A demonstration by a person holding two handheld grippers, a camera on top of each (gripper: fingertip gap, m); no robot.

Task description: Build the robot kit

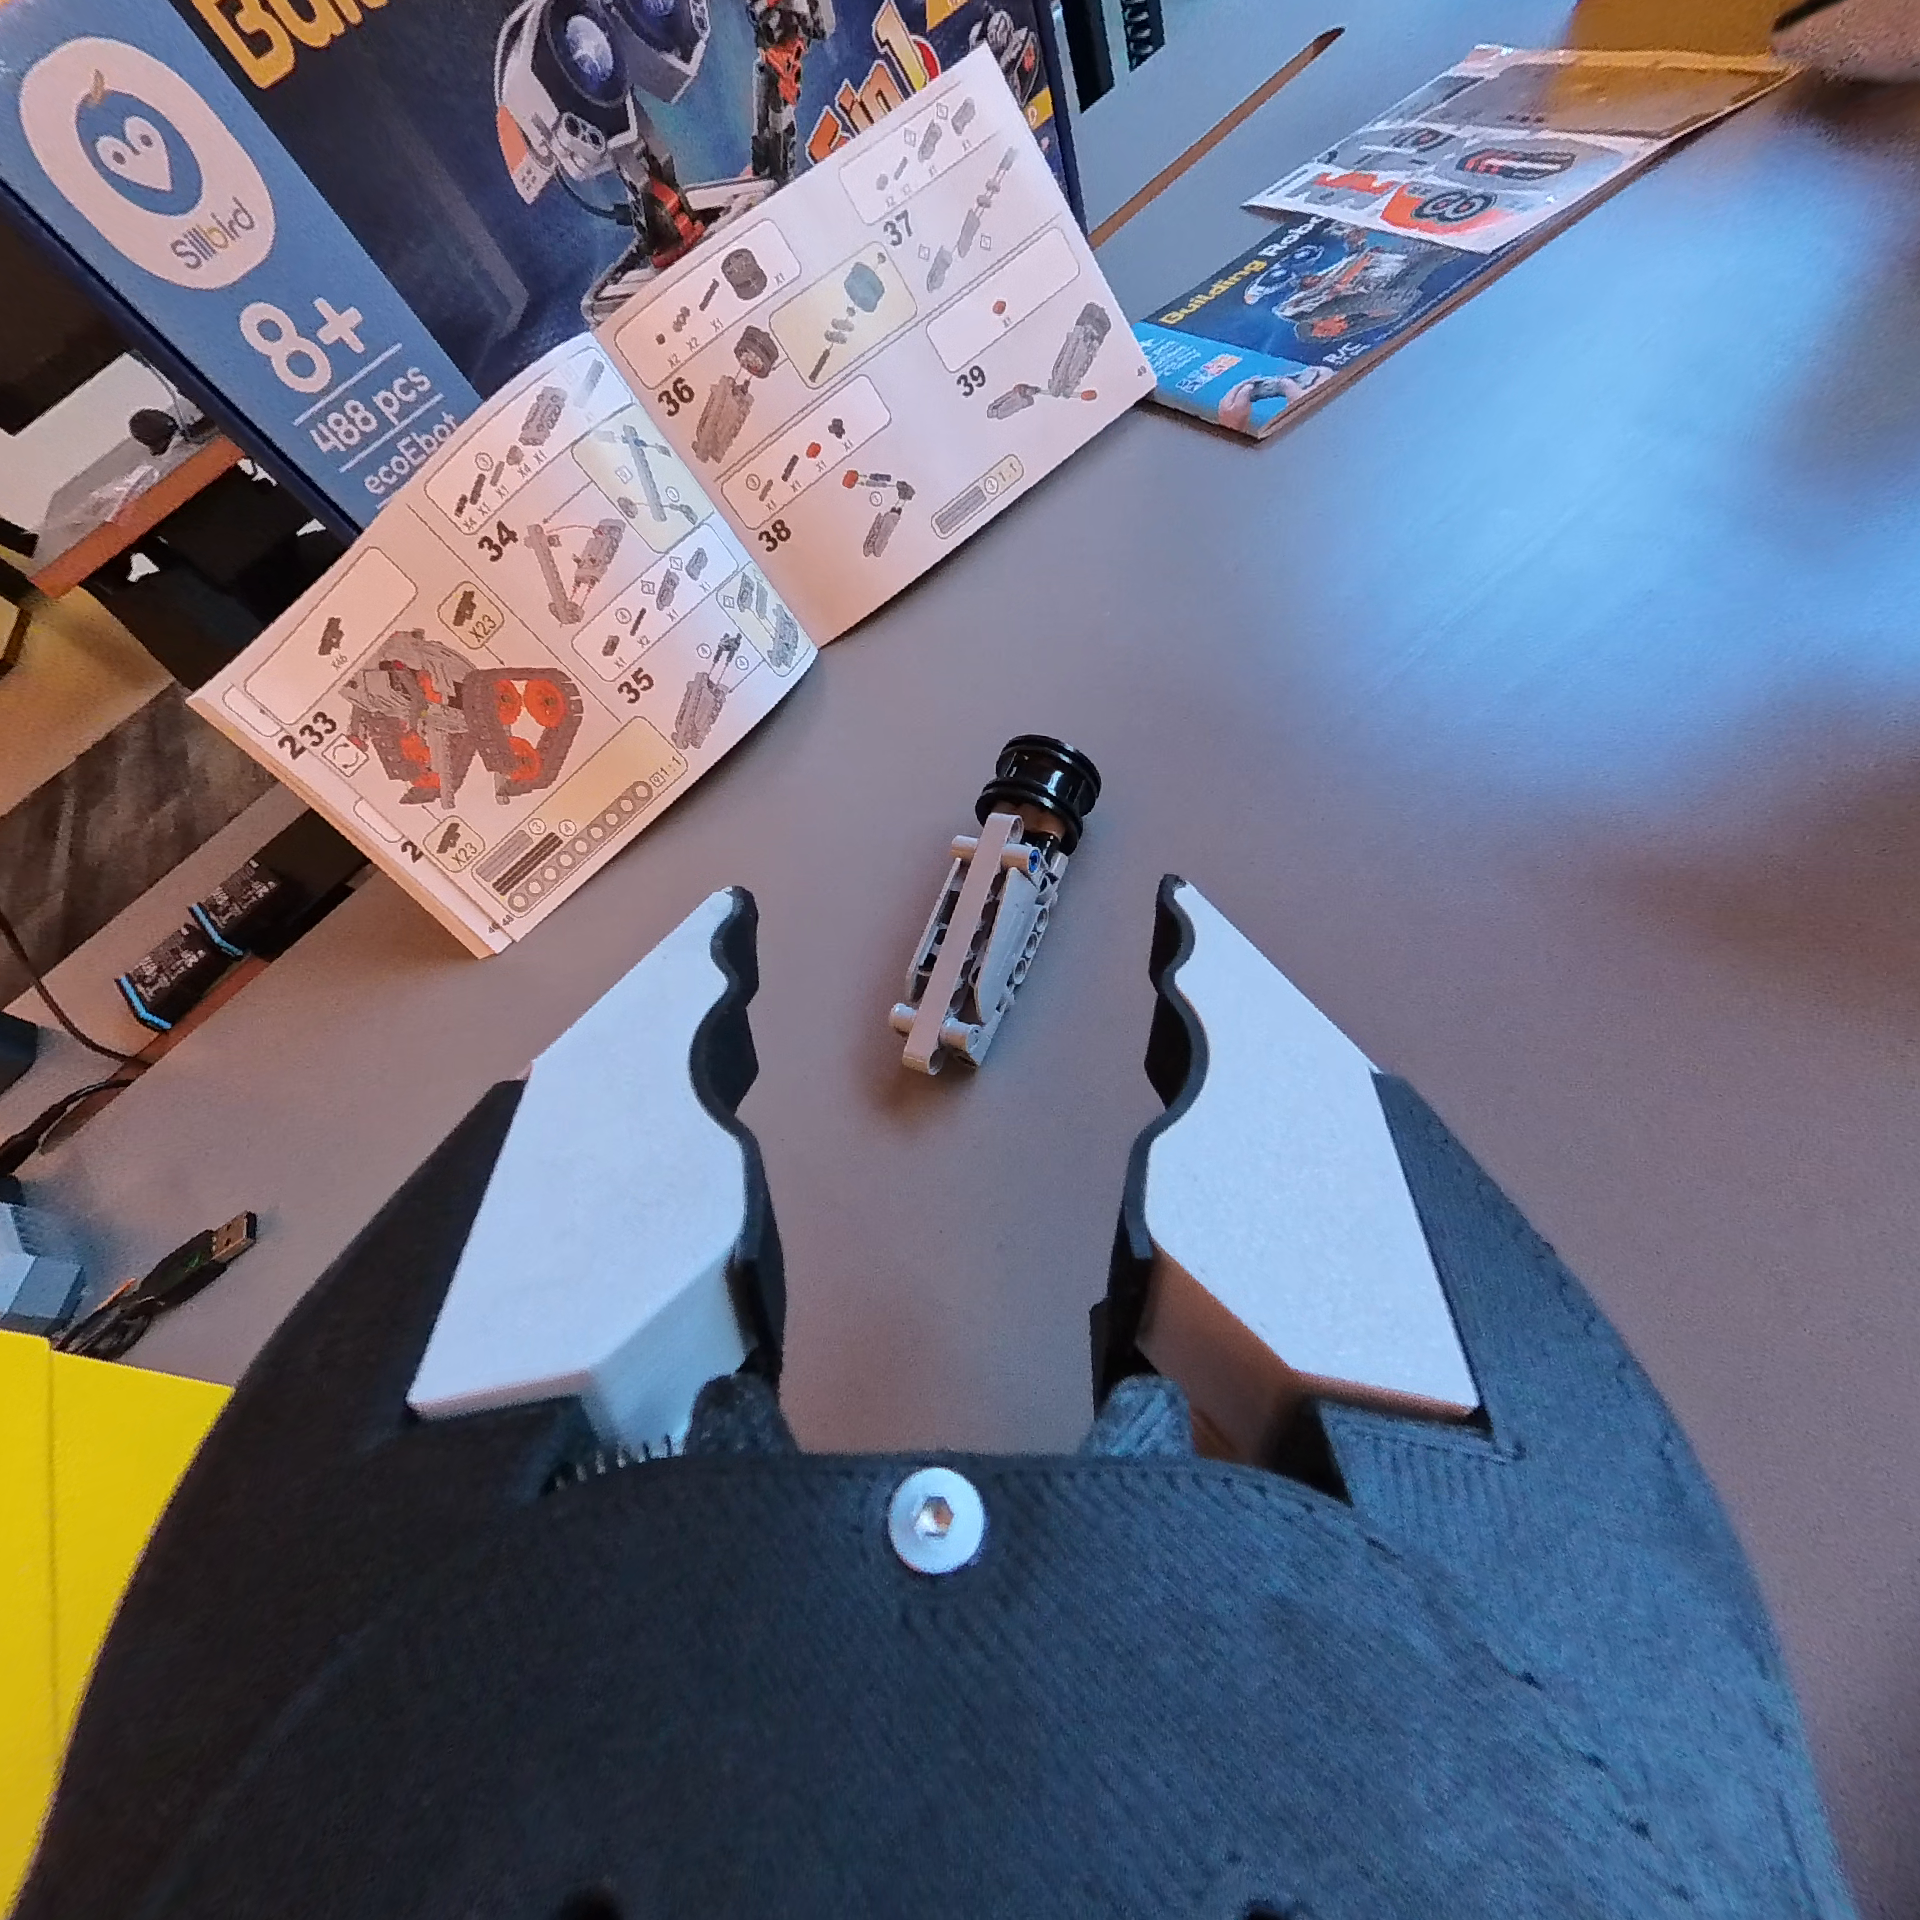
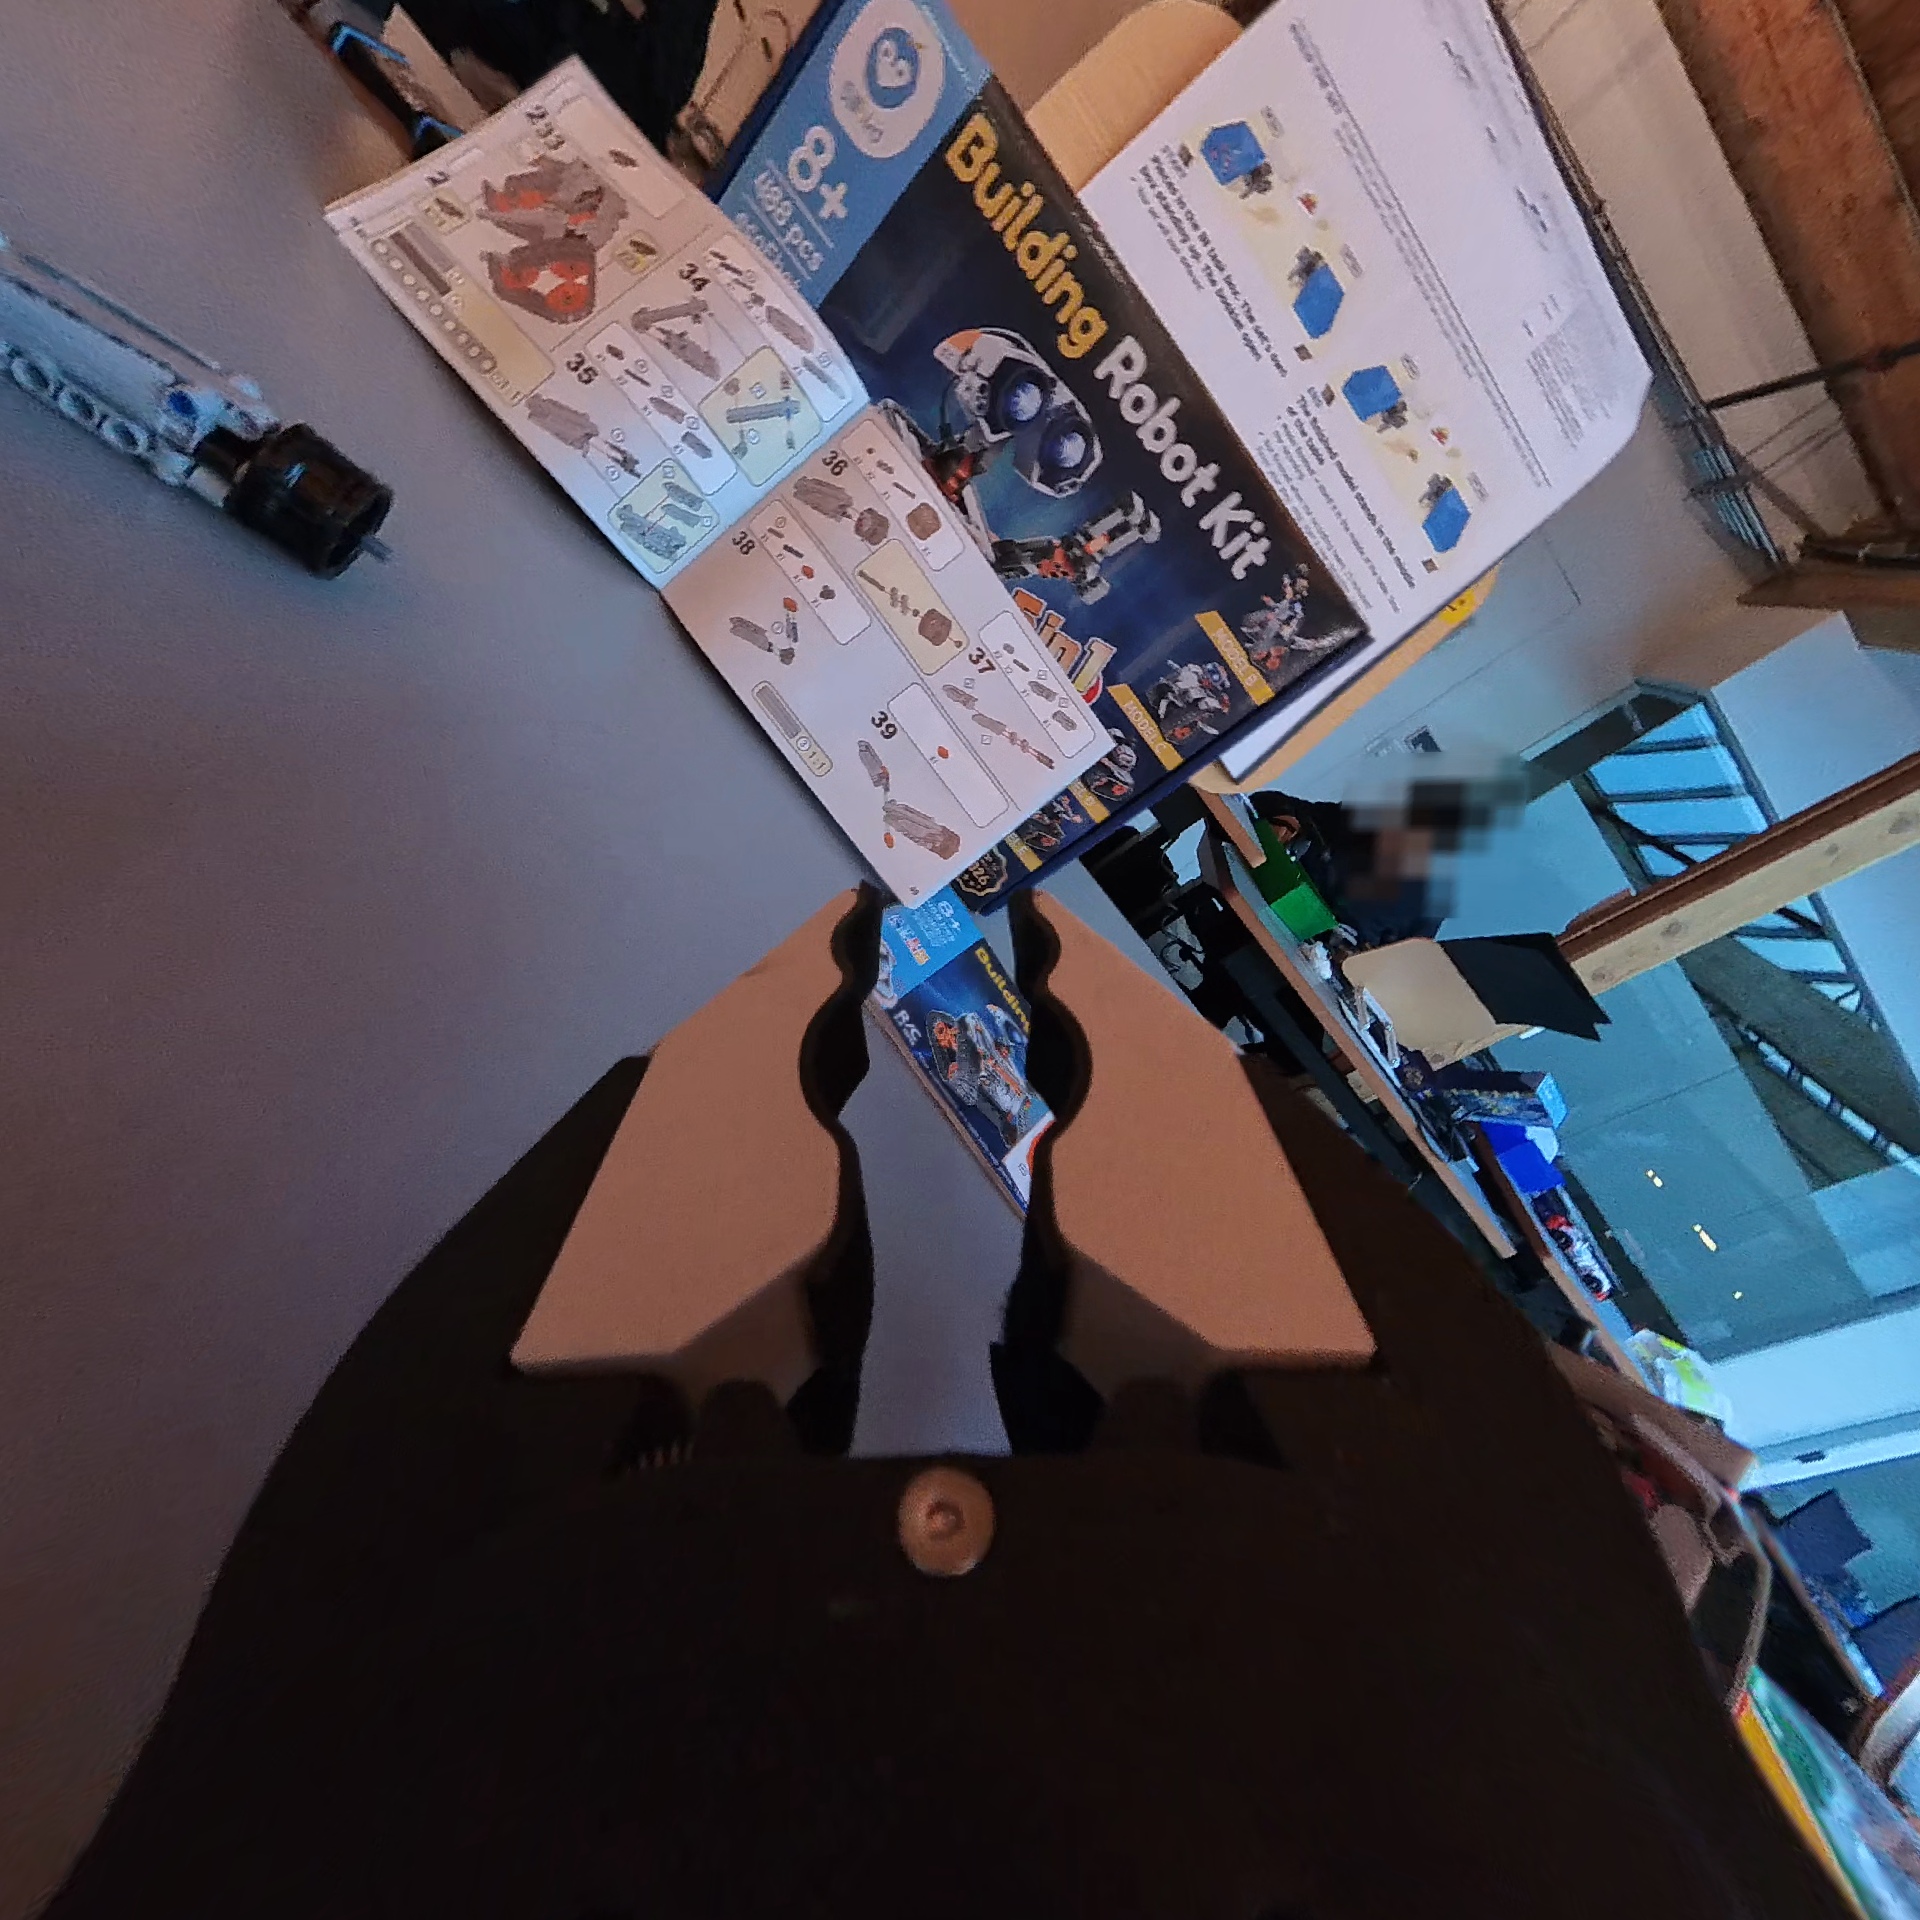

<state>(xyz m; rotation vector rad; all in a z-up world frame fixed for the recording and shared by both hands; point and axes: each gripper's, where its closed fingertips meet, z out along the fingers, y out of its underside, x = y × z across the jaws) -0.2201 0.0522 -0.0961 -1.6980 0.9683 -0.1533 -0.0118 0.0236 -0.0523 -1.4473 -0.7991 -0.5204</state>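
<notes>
A small grey brick assembly with a black wheel hub at its far end (image 1: 987, 925) lies on the grey table (image 1: 1351, 831). My left gripper (image 1: 956, 899) is open and empty, hovering just above and short of it, with the assembly between the fingertips' line. In the right wrist view the same assembly (image 2: 197, 426) lies far to the upper left. My right gripper (image 2: 940, 914) is narrowly open and empty, held tilted above the table, pointing toward a blue booklet (image 2: 966, 1029).
An open instruction booklet (image 1: 665, 540) leans on a blue kit box (image 1: 416, 208) at the back left. A blue booklet (image 1: 1309, 312) and sticker sheet (image 1: 1455, 156) lie back right. A USB stick (image 1: 208, 1247) and yellow object (image 1: 62, 1558) are at left. A printed sheet (image 2: 1382, 312) stands behind the box.
</notes>
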